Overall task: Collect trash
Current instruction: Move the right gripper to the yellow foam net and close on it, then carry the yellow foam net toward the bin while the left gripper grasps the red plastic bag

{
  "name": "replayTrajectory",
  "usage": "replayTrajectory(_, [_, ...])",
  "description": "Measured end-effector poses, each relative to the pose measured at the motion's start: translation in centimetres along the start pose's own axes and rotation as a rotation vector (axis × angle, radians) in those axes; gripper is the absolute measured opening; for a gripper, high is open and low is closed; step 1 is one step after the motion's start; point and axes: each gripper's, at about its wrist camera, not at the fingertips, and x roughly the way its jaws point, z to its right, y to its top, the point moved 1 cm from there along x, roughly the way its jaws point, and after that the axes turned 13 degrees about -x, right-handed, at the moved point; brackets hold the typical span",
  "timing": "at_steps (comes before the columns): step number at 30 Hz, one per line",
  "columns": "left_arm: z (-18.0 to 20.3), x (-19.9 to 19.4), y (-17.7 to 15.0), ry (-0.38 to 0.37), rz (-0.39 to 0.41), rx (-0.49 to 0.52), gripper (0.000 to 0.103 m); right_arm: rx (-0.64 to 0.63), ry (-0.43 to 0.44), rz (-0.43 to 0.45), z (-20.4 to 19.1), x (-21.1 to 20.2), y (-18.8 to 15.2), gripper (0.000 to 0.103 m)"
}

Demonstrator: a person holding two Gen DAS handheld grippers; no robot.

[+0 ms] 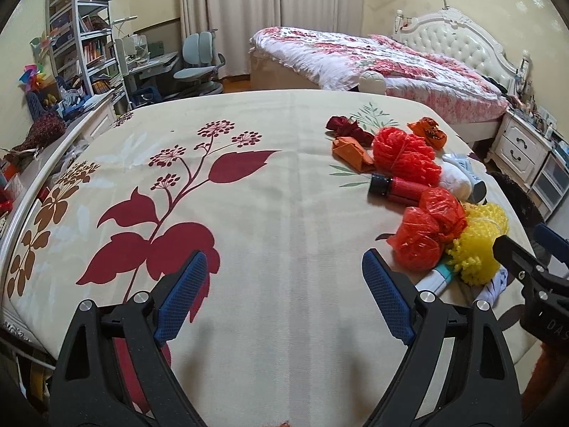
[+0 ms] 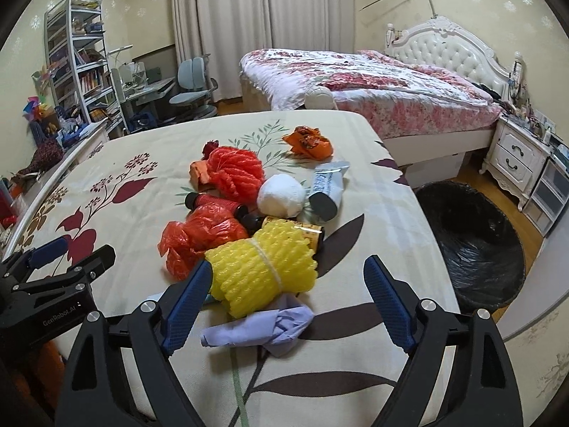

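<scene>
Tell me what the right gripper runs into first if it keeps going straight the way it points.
Most likely the crumpled lilac cloth lying between the open right gripper fingers, with the yellow foam net bundle just beyond it; depth is hard to judge through the fisheye.

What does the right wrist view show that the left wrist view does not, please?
Only the right wrist view shows the black-lined bin beside the bed and the crumpled lilac cloth. Only the left wrist view shows the bare patterned stretch of bedspread under the open left gripper. Both show the yellow foam net and red plastic bag.
</scene>
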Motion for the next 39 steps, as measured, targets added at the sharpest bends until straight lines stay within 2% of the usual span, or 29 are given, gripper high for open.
replayTrajectory(9, [-0.6, 0.7, 0.0, -0.008, -0.013, -0.013, 0.087, -0.025, -0.001, -0.046, -1.2, 2.1, 0.3, 0.084])
replayTrajectory(10, [-0.7, 0.8, 0.0, -0.012, -0.014, -0.014, 0.087, -0.027, -0.001, -0.046, -1.3, 2.1, 0.3, 0.083])
replayTrajectory(11, [-0.6, 0.9, 0.0, -0.014, -0.014, -0.014, 0.087, -0.031, 0.007, -0.046, -1.3, 2.1, 0.3, 0.070])
replayTrajectory(17, [0.1, 0.7, -0.2, -0.028, -0.013, -0.003, 0.087, -0.049, 0.015, -0.034, -1.7, 1.7, 0.5, 0.058])
replayTrajectory(24, [2.4, 0.6, -0.4, -0.061, -0.011, 0.029, 0.087, -0.030, -0.022, 0.012, -0.2, -0.2, 0.9, 0.058])
replayTrajectory(28, [4.3, 0.7, -0.4, -0.088, -0.015, 0.053, 0.087, -0.018, -0.073, 0.027, 1.4, -1.2, 0.8, 0.058])
replayTrajectory(39, [9.1, 2.7, -0.2, -0.145, -0.058, 0.116, 0.087, 0.088, -0.157, 0.011, 7.1, -1.3, -0.8, 0.058])
